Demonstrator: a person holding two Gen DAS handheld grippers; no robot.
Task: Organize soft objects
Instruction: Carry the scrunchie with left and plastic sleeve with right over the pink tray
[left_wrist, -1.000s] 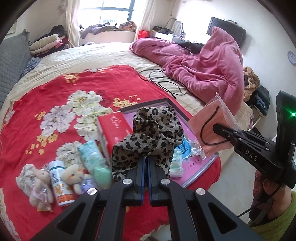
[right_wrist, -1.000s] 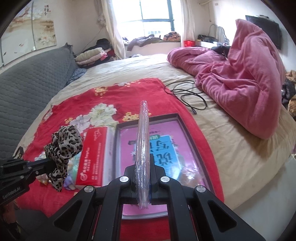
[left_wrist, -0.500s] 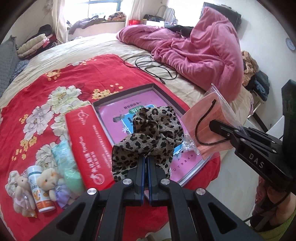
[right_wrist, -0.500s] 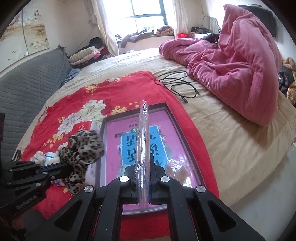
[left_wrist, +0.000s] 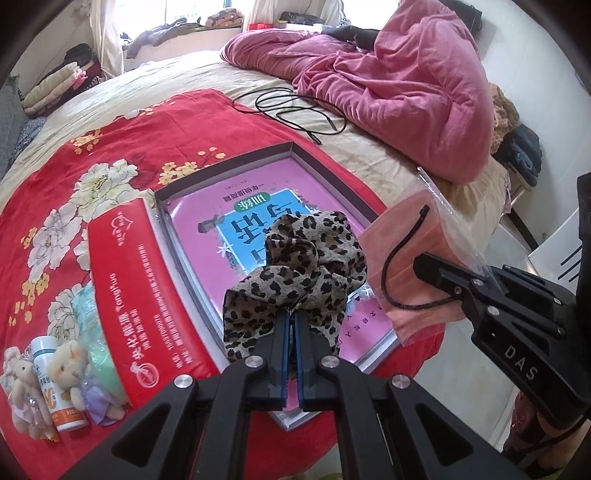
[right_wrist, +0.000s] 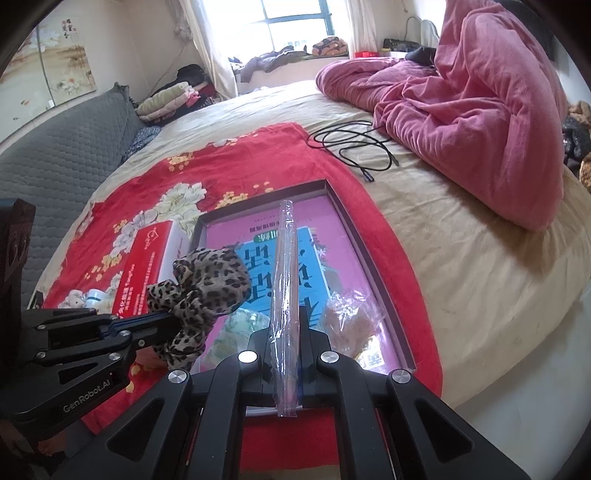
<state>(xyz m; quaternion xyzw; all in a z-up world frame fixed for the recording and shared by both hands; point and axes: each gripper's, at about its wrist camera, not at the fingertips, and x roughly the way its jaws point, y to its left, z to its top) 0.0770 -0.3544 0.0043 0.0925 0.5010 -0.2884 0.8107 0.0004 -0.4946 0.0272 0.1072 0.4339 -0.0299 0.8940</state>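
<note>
My left gripper (left_wrist: 290, 318) is shut on a leopard-print scrunchie (left_wrist: 306, 266), hanging over the near part of a shallow grey box (left_wrist: 236, 162) with a pink and blue printed bottom. The scrunchie (right_wrist: 207, 284) and left gripper (right_wrist: 164, 317) also show at the left of the right wrist view. My right gripper (right_wrist: 284, 325) is shut on a clear plastic bag (right_wrist: 283, 280) seen edge-on; in the left wrist view this bag (left_wrist: 410, 254) holds folded pink masks with a black cord, gripped by the right gripper (left_wrist: 424, 264) above the box's right edge.
A red tissue box (left_wrist: 125, 291) lies left of the grey box on a red floral blanket (left_wrist: 92, 147). Two small teddy bears (left_wrist: 66, 369), a white bottle (left_wrist: 55, 391) and a green packet (left_wrist: 92, 332) sit at the near left. A black cable (right_wrist: 354, 144) and pink quilt (right_wrist: 480, 110) lie farther back.
Both grippers have sunk and moved forward over the grey box, still carrying the scrunchie and the bag. The left one shifted right, from above the tissue box to above the tray.
</note>
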